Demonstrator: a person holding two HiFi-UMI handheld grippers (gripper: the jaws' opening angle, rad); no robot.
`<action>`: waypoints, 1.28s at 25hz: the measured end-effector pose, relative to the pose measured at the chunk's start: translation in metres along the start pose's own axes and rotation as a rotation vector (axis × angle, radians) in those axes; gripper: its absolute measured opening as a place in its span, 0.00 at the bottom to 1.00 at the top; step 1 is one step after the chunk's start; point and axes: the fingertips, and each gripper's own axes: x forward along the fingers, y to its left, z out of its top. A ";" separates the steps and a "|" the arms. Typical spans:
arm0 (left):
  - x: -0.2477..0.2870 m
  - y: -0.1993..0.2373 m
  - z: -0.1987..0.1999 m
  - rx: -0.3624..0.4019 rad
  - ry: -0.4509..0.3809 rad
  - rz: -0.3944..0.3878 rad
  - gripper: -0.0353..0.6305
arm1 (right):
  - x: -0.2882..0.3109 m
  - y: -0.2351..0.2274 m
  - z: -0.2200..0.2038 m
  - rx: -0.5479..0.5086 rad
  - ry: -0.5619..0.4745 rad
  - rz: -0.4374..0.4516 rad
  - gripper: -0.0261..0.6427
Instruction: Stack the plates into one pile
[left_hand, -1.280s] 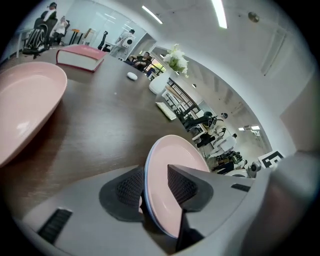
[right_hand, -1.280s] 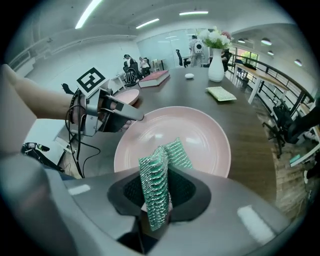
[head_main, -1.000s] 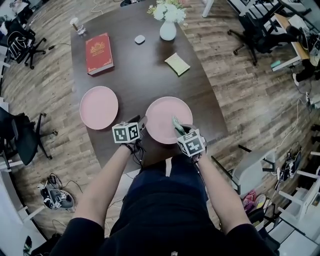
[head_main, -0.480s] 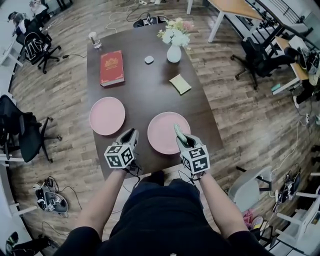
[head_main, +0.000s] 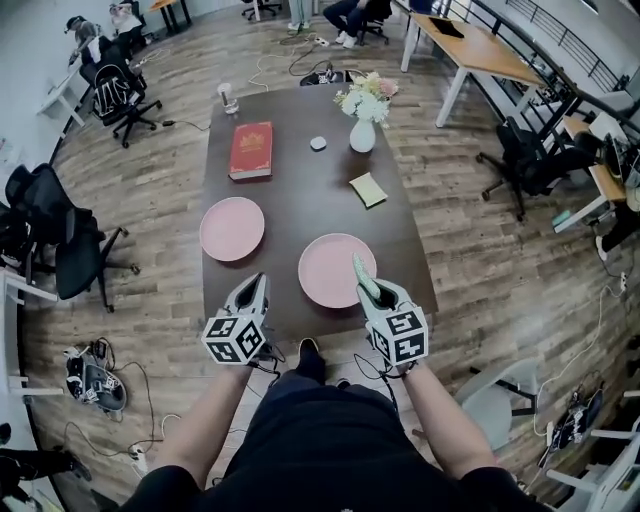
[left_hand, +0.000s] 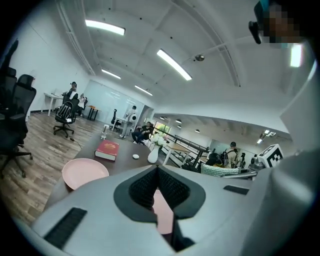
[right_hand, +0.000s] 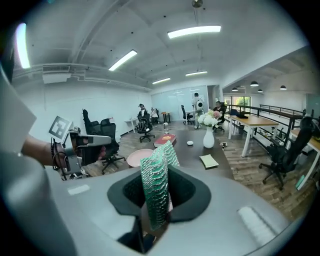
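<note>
Two pink plates lie apart on the dark table (head_main: 300, 195): the left plate (head_main: 232, 228) (left_hand: 85, 172) (right_hand: 141, 157) and the right plate (head_main: 337, 270). Both grippers hang in the air over the table's near edge, above the plates and touching neither. My left gripper (head_main: 257, 288) (left_hand: 157, 172) has just been closing and is shut with nothing between its dark pads. My right gripper (head_main: 360, 270) (right_hand: 159, 170), with green ribbed fingers (right_hand: 155, 192), stands over the right plate's near rim, open and holding nothing.
A red book (head_main: 251, 150), a glass (head_main: 228, 97), a small white object (head_main: 318, 143), a white vase of flowers (head_main: 363, 132) and a yellow-green notepad (head_main: 368, 189) sit on the table's far half. Office chairs (head_main: 60, 250) stand left of the table.
Both grippers have risen and drawn back from the right plate toward the table's near edge. The left jaws have closed on nothing. The plates have not moved.
</note>
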 end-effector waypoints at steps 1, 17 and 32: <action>-0.011 -0.005 0.001 0.002 -0.014 0.008 0.05 | -0.008 0.003 0.001 -0.006 -0.007 0.007 0.17; -0.171 -0.060 -0.012 0.098 -0.157 0.122 0.05 | -0.092 0.083 0.002 -0.111 -0.109 0.158 0.17; -0.222 -0.048 -0.019 0.092 -0.184 0.172 0.05 | -0.091 0.140 -0.008 -0.172 -0.104 0.229 0.17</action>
